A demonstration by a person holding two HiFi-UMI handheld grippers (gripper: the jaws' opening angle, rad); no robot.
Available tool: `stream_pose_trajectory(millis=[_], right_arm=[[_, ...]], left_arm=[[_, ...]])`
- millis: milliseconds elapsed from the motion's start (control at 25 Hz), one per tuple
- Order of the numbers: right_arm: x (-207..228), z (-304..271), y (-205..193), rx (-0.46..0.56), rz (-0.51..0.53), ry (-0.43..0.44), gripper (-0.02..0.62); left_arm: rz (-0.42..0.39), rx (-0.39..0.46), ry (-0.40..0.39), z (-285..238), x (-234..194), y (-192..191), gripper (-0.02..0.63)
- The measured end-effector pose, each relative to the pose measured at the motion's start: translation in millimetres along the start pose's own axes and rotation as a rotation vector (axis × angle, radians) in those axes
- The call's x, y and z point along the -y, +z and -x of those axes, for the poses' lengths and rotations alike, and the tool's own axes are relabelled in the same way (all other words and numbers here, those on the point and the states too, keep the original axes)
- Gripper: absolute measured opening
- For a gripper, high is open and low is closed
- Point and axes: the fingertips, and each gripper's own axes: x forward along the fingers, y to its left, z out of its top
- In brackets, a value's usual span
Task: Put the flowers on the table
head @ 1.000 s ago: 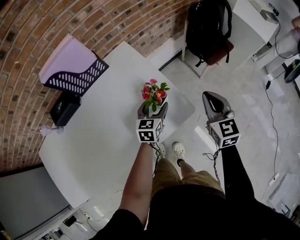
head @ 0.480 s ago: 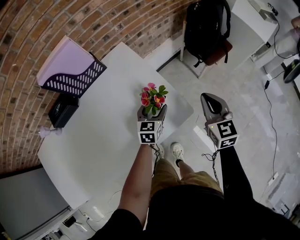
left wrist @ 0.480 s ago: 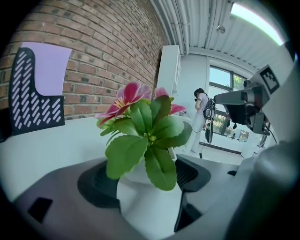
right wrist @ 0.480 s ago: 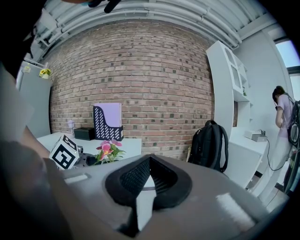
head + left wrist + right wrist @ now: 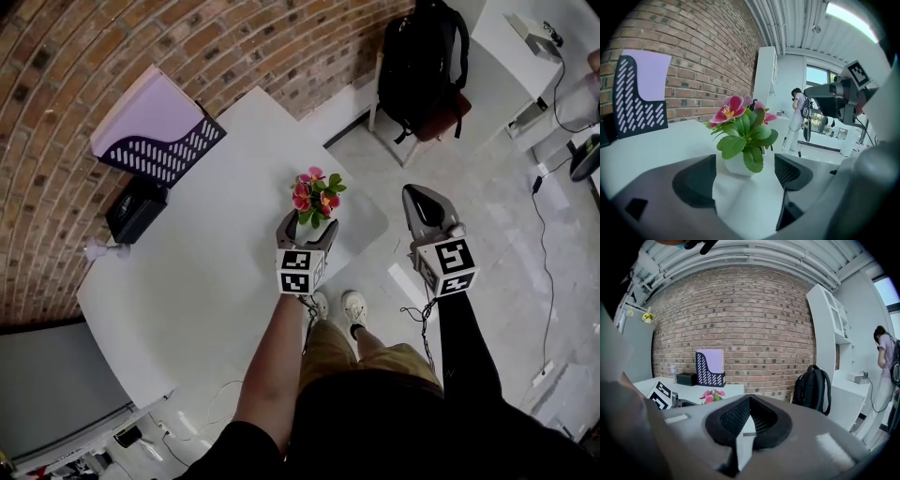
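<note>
Flowers (image 5: 316, 192), pink and red in a small white pot (image 5: 736, 165), stand upright on the white tabletop (image 5: 206, 281) near its front corner. The left gripper (image 5: 307, 227) rests low at the pot. Its fingers (image 5: 696, 180) have just been opening and stand wide, the pot between their tips, neither pad pressing it. The right gripper (image 5: 424, 202) hangs beside the tabletop over the floor (image 5: 487, 187), fingers (image 5: 726, 420) closed together, empty.

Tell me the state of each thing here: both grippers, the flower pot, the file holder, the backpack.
left gripper: open; jaws have just been opening, flower pot between their tips, untouched.
right gripper: shut, empty.
flower pot: upright on the white table, not gripped.
file holder: upright, holding lilac sheets.
backpack: upright against a chair.
</note>
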Motion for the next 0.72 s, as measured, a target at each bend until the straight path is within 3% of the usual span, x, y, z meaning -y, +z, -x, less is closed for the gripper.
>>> stream_pose_trajectory(millis=[440,720], right_arm=[[-37.4,4.1,36.5,0.074,0.016,0.070,0.000],[-51.9,8.7,78.0,0.150,0.018,0.115,0.000]], left_arm=[[0.012,0.079,0.103,80.0,-18.0,32.0,0.374],[-0.074,0.119,0.198,124.3,-19.7,72.7,0.374]])
